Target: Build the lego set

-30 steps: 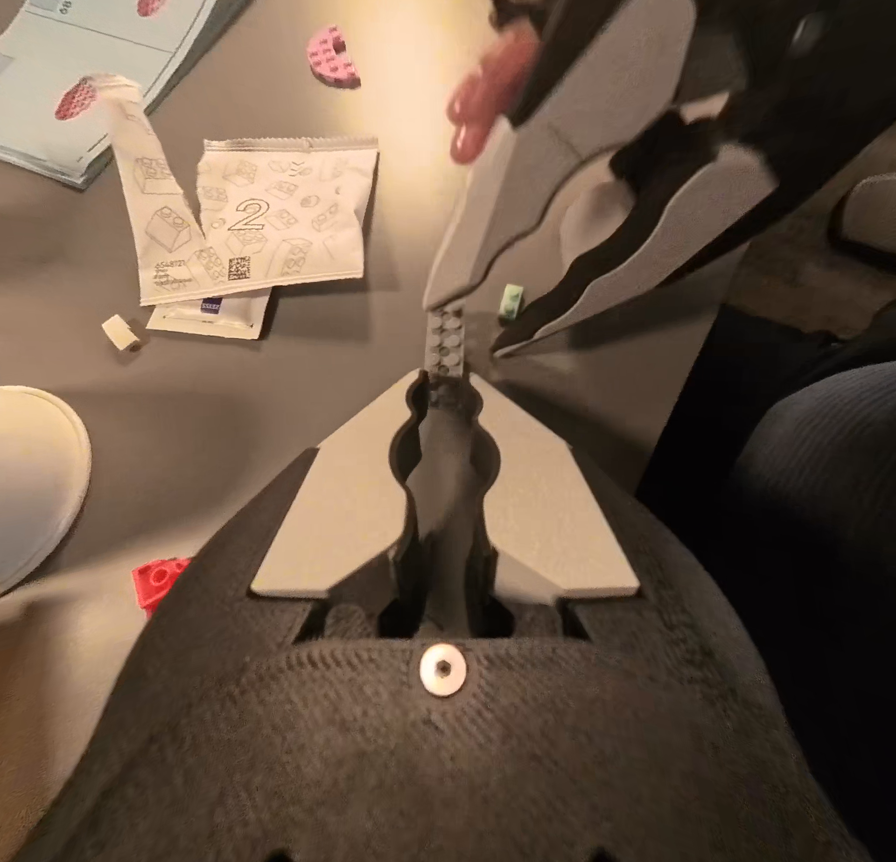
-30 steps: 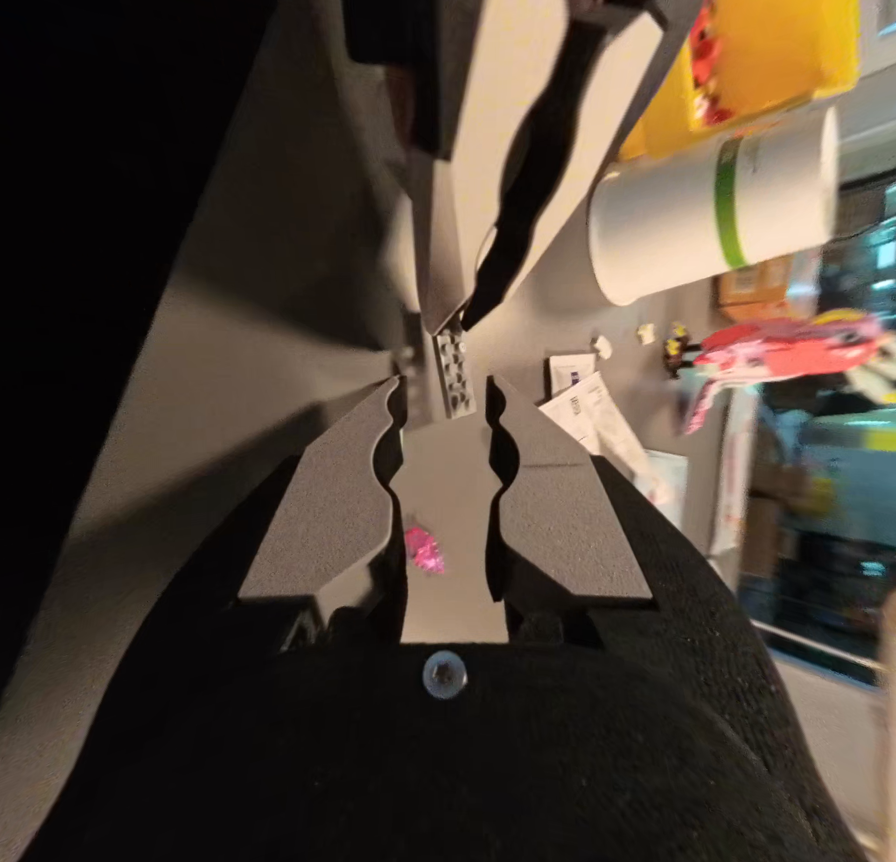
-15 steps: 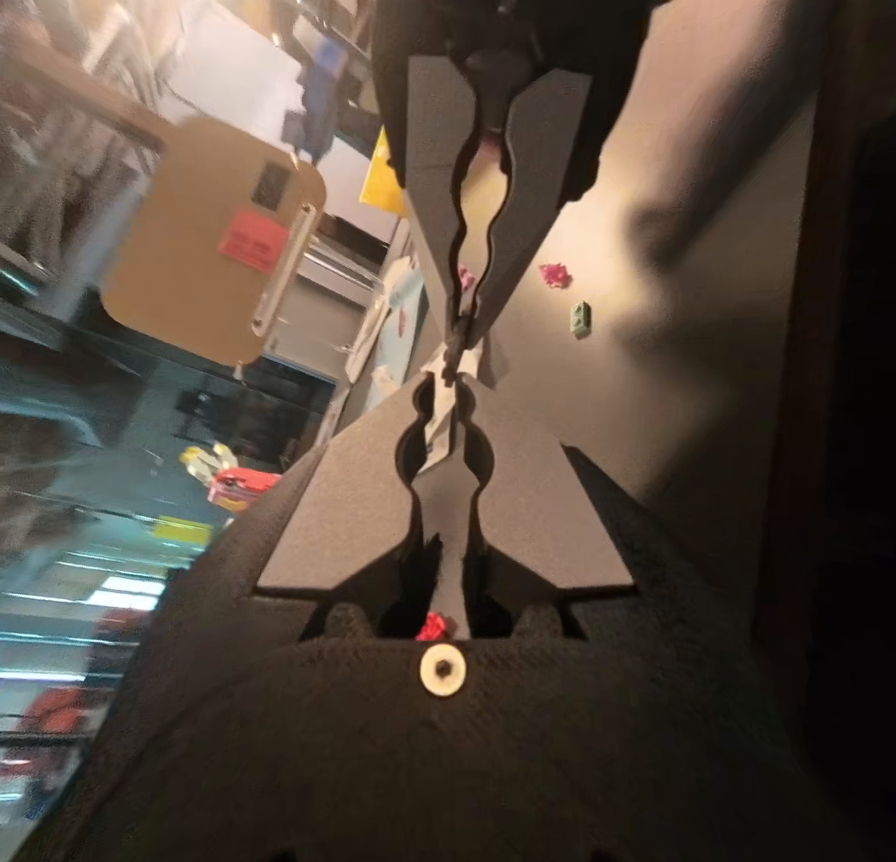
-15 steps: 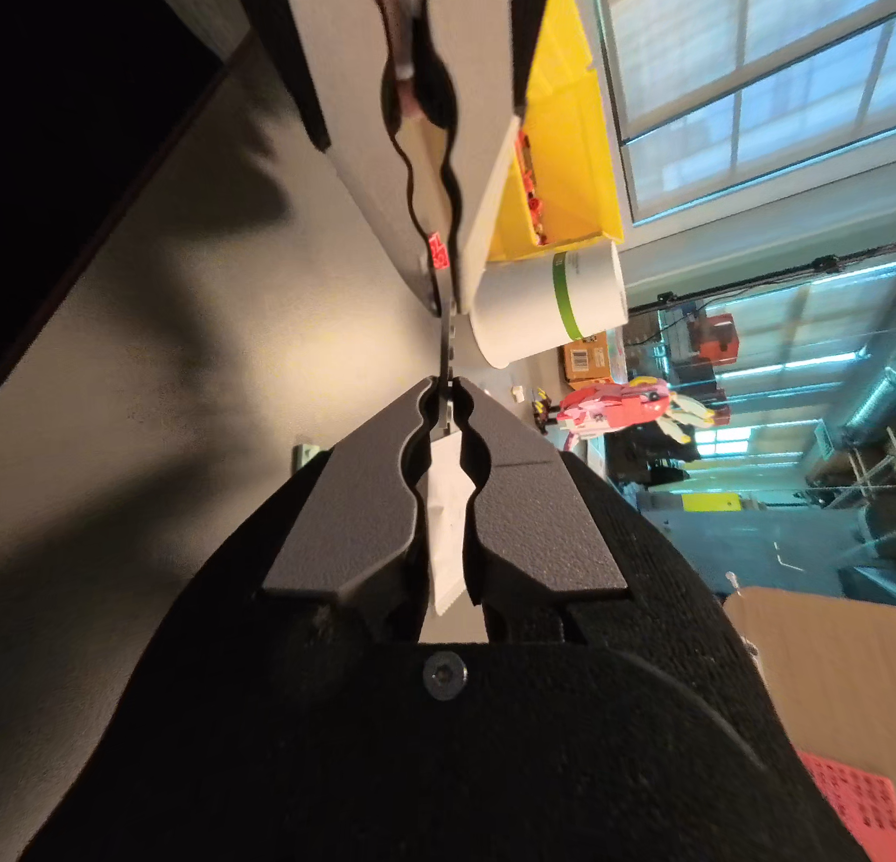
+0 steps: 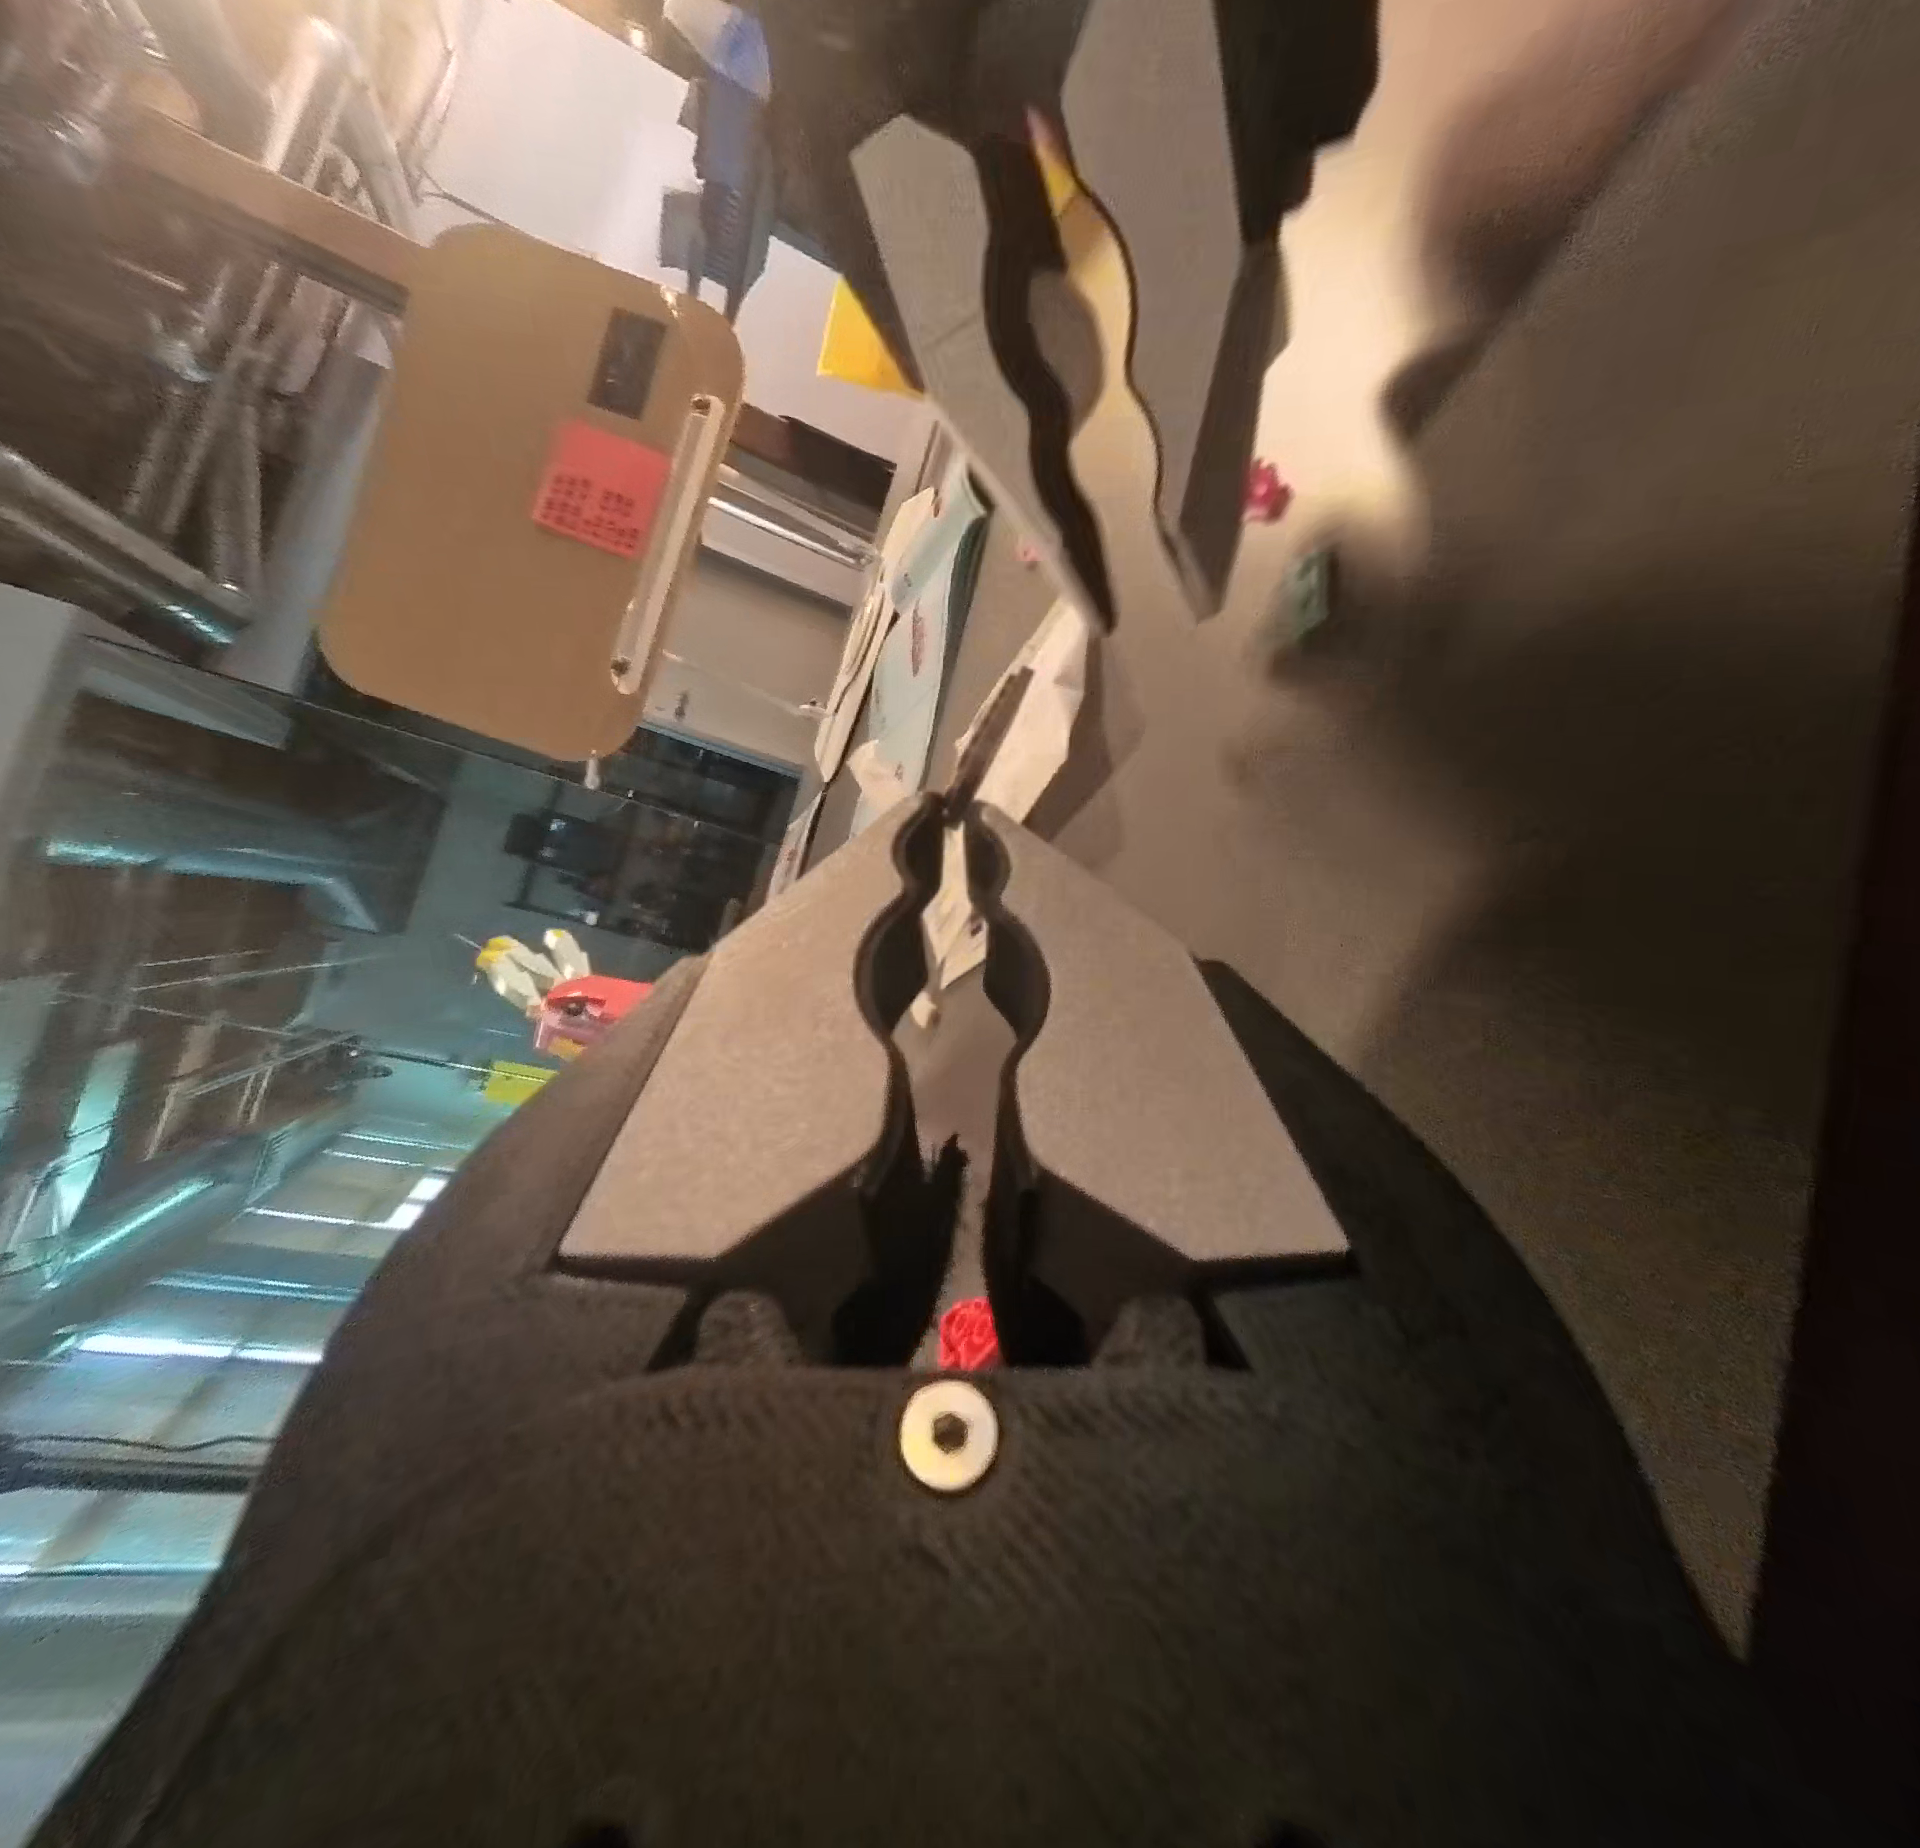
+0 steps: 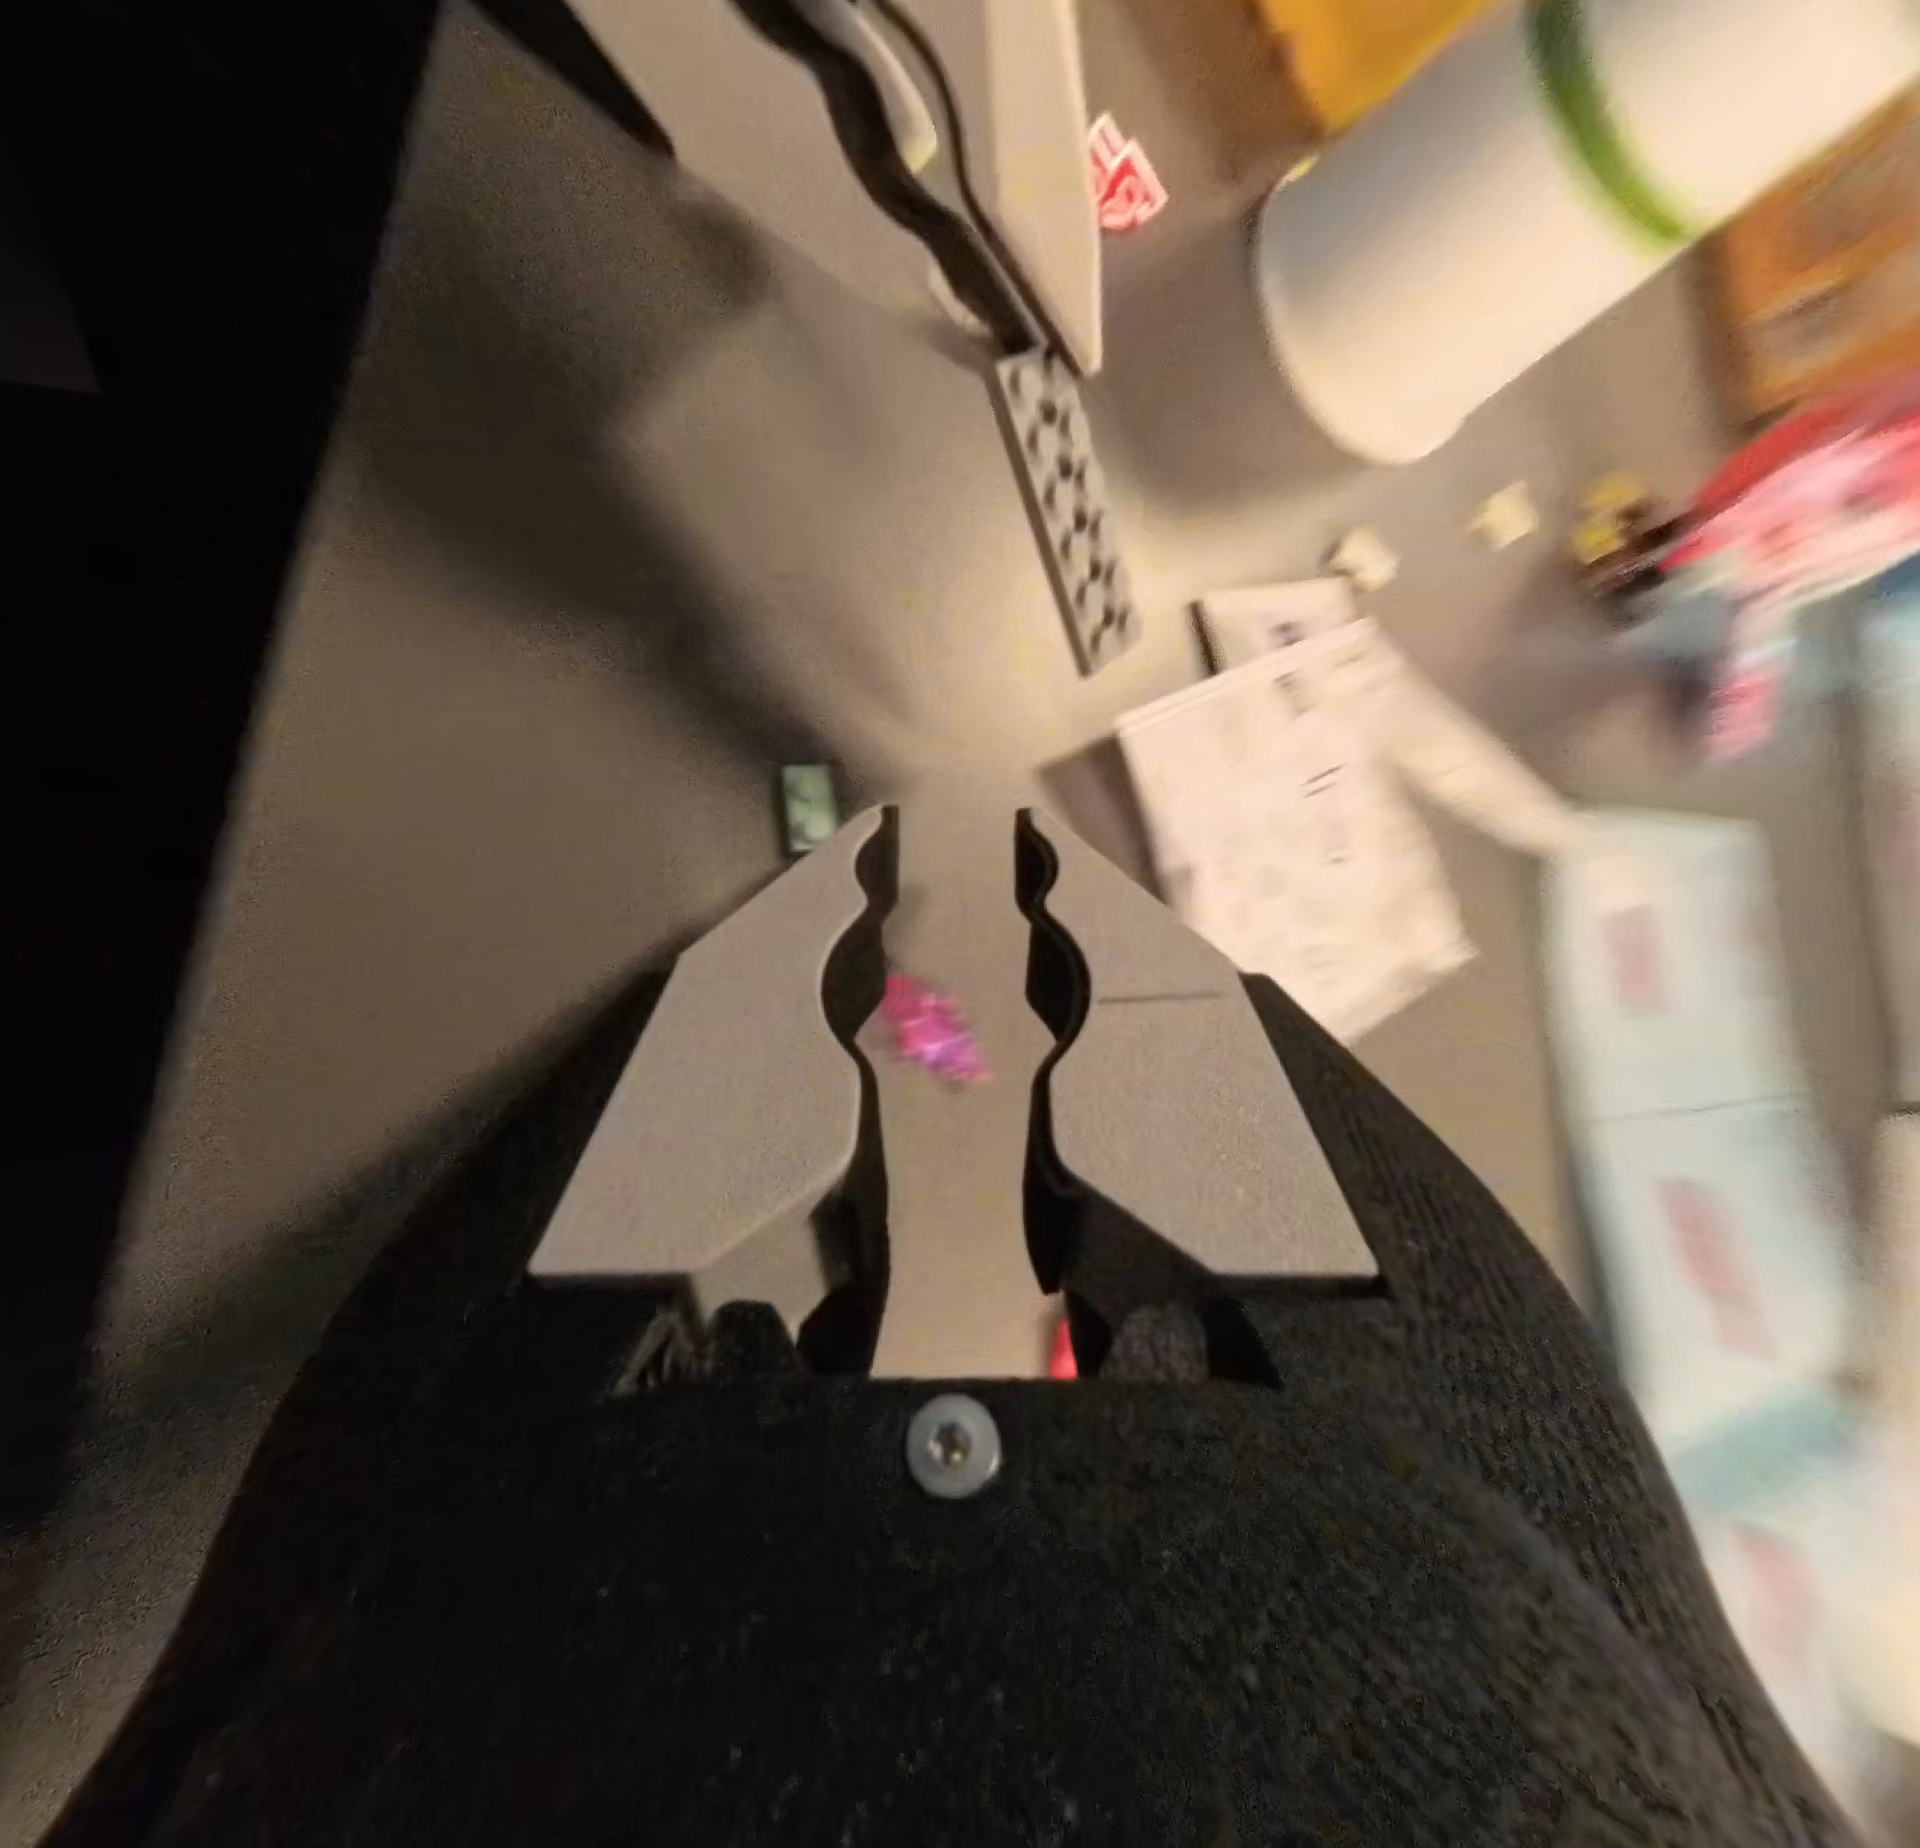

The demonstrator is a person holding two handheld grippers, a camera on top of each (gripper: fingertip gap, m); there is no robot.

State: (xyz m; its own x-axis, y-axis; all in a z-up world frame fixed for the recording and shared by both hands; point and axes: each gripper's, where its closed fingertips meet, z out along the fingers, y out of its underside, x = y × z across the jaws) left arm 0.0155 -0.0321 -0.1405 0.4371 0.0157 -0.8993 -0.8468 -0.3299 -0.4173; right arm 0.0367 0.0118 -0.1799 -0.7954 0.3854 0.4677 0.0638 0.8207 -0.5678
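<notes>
My left gripper (image 5: 956,811) is shut on one end of a thin dark grey studded plate (image 5: 987,749), seen edge-on in the left wrist view. The right wrist view shows the same plate (image 6: 1070,510) face-on, sticking out from the left gripper's (image 6: 1044,349) closed tips above the grey table (image 6: 520,863). My right gripper (image 6: 956,822) is open and empty, a short way back from the plate's free end. It also shows in the left wrist view (image 5: 1153,603), jaws apart, clear of the plate.
A small green brick (image 6: 808,809) and a pink piece (image 6: 930,1029) lie on the table near my right gripper. White paper bags (image 6: 1299,822), a booklet (image 6: 1714,1071), a white cup with a green band (image 6: 1507,219), a red brick (image 6: 1122,177) and a yellow bin (image 6: 1351,11) stand beyond. My hands' fingertips stand some 7 cm from each other.
Half a second ago both grippers pinched the grey plate. My right gripper has opened, let go and drawn back; my left gripper keeps the plate.
</notes>
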